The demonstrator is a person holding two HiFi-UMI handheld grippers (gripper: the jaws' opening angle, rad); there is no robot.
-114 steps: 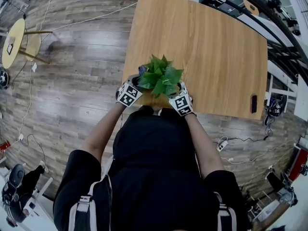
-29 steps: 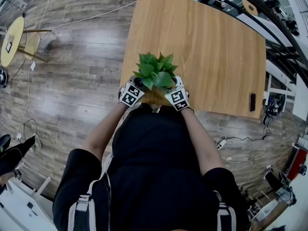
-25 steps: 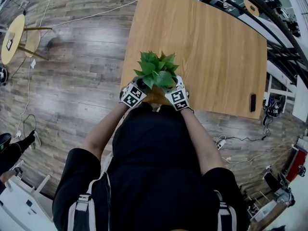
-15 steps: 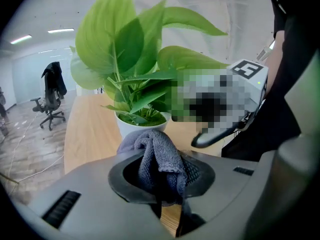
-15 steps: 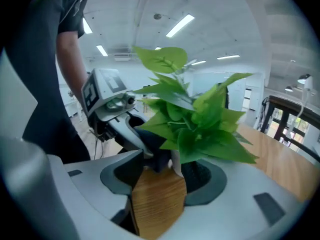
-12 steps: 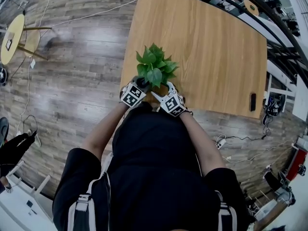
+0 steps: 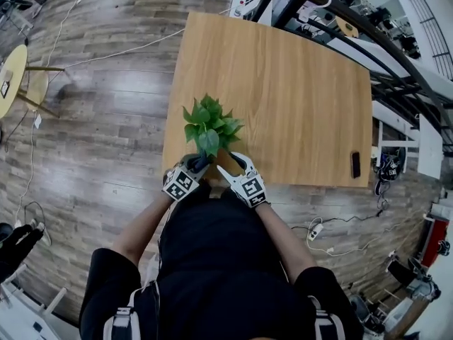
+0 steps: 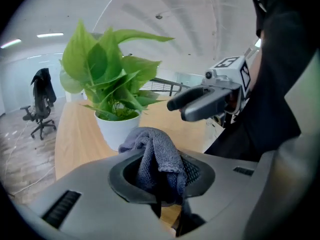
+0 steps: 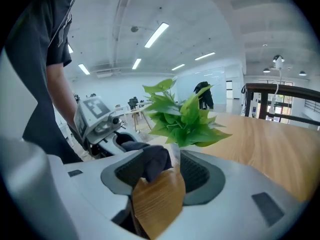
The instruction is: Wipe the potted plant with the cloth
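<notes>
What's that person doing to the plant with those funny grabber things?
A person at the near edge of a light wooden table holds a gripper in each hand to wipe a green leafy plant in a white pot. The left gripper is pinching a grey knitted cloth and holds it close in front of the pot. The right gripper is beside it with its jaws apart, gripping nothing. I can't tell whether the cloth is touching the plant.

We find the worktop (image 7: pixel 297 98) bare beyond and to the right of the potted plant (image 7: pixel 207 126): free passage there. At the near edge the left gripper (image 7: pixel 196 164) and right gripper (image 7: pixel 232 164) crowd the plant. A small dark object (image 7: pixel 355 164) lies far right.
</notes>
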